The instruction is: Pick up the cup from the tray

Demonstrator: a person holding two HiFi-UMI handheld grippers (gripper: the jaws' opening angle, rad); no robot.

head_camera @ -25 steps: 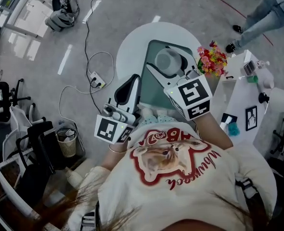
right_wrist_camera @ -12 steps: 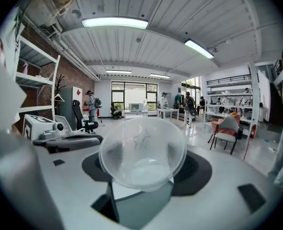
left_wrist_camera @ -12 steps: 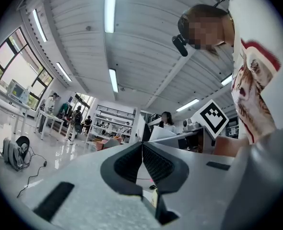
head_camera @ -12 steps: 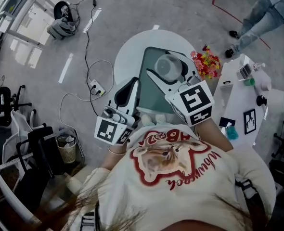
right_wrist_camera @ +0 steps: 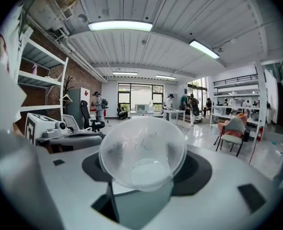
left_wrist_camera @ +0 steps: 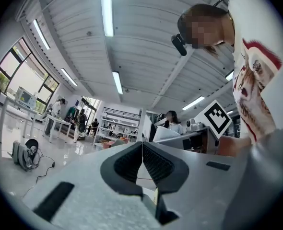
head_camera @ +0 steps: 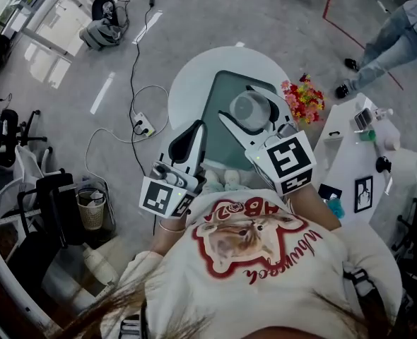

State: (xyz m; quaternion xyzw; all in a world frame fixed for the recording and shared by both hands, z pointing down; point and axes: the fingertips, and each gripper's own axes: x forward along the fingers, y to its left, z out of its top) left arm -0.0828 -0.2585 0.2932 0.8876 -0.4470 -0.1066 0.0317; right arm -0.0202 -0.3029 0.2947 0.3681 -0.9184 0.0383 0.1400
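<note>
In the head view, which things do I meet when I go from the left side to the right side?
Waste bin → power strip → left gripper → cup → flowers → white side table

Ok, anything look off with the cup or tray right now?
Nothing stands out. The clear cup looks intact and empty, held between the right tongs over the tray; no spill shows. The left tongs are shut on nothing.

Colourful flowers (head_camera: 304, 99), perhaps artificial, beside the round table (head_camera: 187, 83).
</note>
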